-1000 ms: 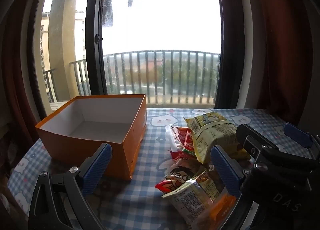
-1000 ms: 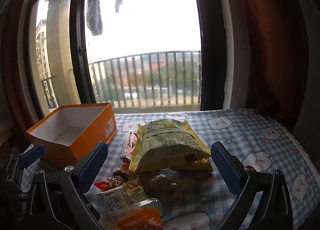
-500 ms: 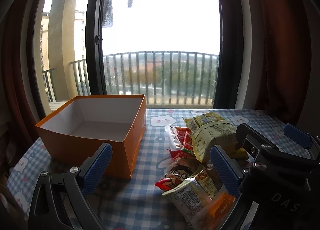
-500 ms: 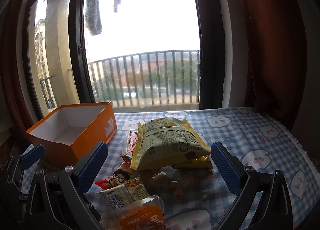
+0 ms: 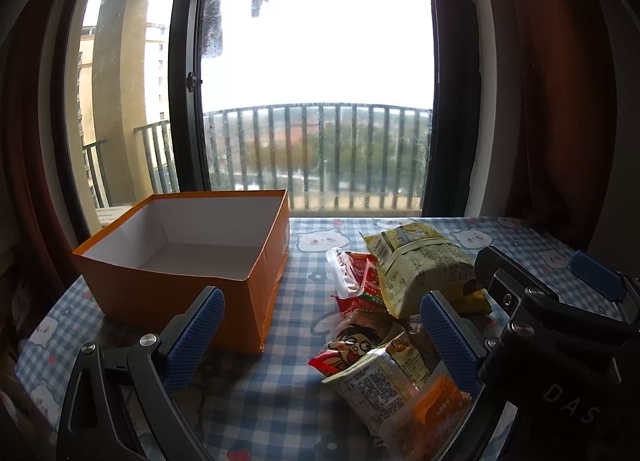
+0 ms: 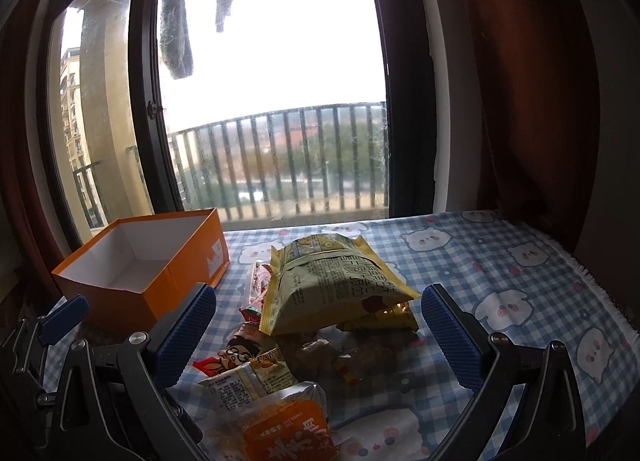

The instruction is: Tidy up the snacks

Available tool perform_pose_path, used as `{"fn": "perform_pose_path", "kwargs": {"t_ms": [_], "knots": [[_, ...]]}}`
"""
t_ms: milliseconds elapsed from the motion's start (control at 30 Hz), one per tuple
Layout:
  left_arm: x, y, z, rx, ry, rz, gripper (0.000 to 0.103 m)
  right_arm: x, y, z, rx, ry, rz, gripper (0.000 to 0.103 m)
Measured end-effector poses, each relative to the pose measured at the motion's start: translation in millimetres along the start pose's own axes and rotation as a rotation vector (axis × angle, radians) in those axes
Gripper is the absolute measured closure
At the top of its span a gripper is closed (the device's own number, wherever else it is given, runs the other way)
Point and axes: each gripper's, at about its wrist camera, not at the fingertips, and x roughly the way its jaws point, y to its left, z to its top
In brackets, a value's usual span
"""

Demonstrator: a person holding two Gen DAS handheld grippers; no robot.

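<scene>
An empty orange box [image 5: 188,261] [image 6: 136,277] with a white inside stands on the left of the table. To its right lies a pile of snacks: a large yellow bag [image 5: 424,269] [image 6: 336,281], red packets [image 5: 360,281], a cartoon-face packet [image 5: 352,345] [image 6: 236,353], a small printed pack [image 5: 380,385] [image 6: 244,381] and an orange-labelled pack [image 6: 280,429]. My left gripper [image 5: 320,337] is open, low over the cloth between box and pile. My right gripper [image 6: 318,333] is open, its fingers either side of the pile's near end. Nothing is held.
The table wears a blue checked cloth [image 6: 500,273] with bear prints. A big window [image 5: 316,81] with a balcony railing stands behind it, dark red curtains [image 6: 520,81] at the right. The right gripper's body [image 5: 560,341] shows in the left wrist view.
Both views have drifted only slightly; the pile and box sit a touch lower and closer. Neither gripper's fingers have changed their spread.
</scene>
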Motion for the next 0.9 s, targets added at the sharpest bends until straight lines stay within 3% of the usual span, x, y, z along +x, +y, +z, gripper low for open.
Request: {"fn": "perform_pose_path", "kwargs": {"t_ms": [900], "knots": [[0.6, 2.6, 6.1, -0.009, -0.032, -0.008, 0.004, -1.7, 4.3, 5.7, -0.016, -0.033, 0.001, 0.000]]}}
